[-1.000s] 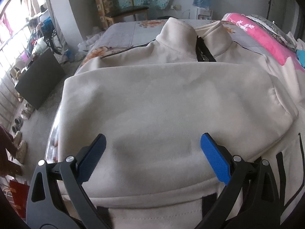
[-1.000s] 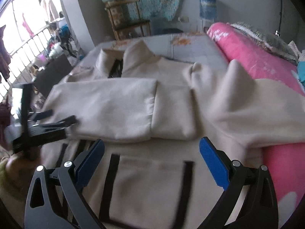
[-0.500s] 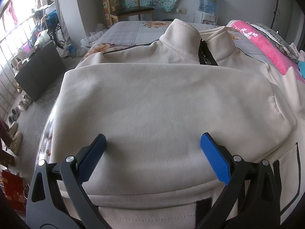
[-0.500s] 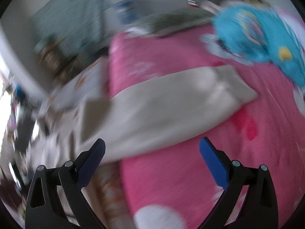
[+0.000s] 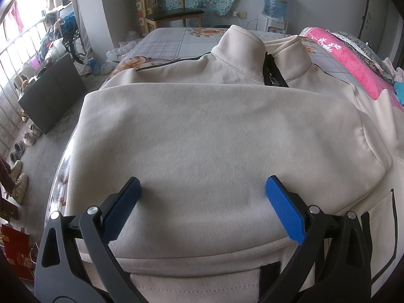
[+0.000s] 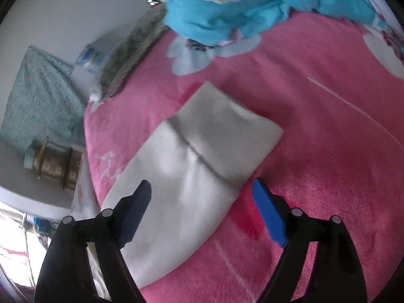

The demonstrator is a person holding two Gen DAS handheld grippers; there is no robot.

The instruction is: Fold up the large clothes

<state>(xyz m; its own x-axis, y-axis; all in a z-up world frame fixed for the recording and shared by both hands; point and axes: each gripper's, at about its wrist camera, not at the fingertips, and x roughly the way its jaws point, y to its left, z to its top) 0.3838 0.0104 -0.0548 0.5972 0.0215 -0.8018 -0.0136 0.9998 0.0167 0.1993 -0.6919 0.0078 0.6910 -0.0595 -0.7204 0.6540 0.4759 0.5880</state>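
Observation:
A large beige zip jacket (image 5: pixel 214 136) lies on the bed, collar at the far end, one sleeve folded flat across its chest. My left gripper (image 5: pixel 202 192) is open and empty, hovering over that folded sleeve near the jacket's lower part. In the right wrist view the jacket's other sleeve (image 6: pixel 186 174) lies stretched over a pink blanket (image 6: pixel 328 151), its cuff (image 6: pixel 227 128) at the far end. My right gripper (image 6: pixel 202 192) is open and empty, low over this sleeve just short of the cuff.
A blue patterned cloth (image 6: pixel 252 2) lies on the pink blanket beyond the cuff. The bed's left edge (image 5: pixel 63 166) drops to the floor with shoes (image 5: pixel 20 176) and a dark cabinet (image 5: pixel 50 93). A chair (image 5: pixel 171 12) and a water dispenser (image 5: pixel 275 7) stand behind the bed.
My right gripper has swung right from the jacket body, out along the loose sleeve to its cuff on the pink blanket. My left gripper has barely moved.

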